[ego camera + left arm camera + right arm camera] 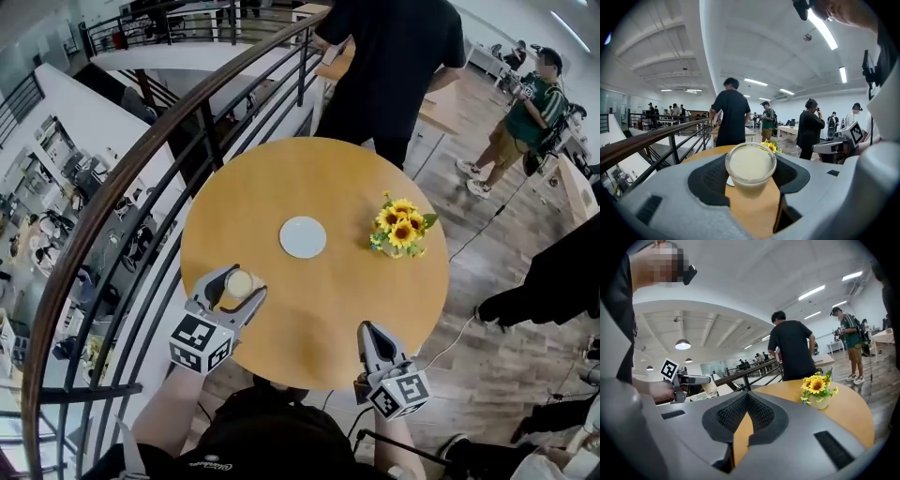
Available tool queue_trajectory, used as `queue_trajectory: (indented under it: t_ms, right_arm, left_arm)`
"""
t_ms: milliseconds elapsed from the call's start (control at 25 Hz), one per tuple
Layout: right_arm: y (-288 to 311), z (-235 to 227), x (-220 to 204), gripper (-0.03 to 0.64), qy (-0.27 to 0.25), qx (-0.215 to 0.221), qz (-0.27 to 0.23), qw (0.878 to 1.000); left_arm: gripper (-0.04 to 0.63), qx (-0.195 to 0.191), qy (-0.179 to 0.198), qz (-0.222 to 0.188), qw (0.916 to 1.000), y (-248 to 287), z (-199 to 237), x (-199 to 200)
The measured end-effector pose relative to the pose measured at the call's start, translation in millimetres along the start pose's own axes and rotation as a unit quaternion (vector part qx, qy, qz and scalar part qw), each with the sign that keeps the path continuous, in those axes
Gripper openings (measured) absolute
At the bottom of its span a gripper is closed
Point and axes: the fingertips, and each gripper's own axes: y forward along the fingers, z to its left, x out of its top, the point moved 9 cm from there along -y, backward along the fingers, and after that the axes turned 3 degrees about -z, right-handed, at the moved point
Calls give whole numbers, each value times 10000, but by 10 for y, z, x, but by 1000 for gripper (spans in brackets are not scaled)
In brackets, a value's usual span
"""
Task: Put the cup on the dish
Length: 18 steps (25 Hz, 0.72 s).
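Observation:
A clear plastic cup (239, 282) of pale creamy drink sits between the jaws of my left gripper (246, 281), over the table's near left part. In the left gripper view the cup (750, 168) fills the gap and both dark pads press its sides. The dish (303, 237) is a flat white round plate near the middle of the table, beyond the cup and to its right, with nothing on it. My right gripper (367, 329) hangs at the near right edge of the table; its pads (747, 401) meet at the tip with nothing between them.
The round wooden table (347, 291) carries a small pot of sunflowers (401, 228) right of the dish. A curved dark railing (122, 178) runs along the left over a drop. A person in black (394, 66) stands at the far edge; others stand at the right.

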Motion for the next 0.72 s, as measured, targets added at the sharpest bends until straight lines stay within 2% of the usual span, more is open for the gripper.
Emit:
queue_trajectory:
  t_ms: [240,400,720]
  right_arm:
    - [121,-121,-337,2,233,-127,358,9990]
    - [250,-29,-582,2,448,-197,710,9963]
    - [414,-82,-899,2,697,-306,936,9927]
  left_arm:
    - [264,-168,-77,352,9992,319,60,-341]
    - [264,-300,-134,652,9973,468,177,-582]
    - [264,-453,-323,1002,9934,836,319,-1001]
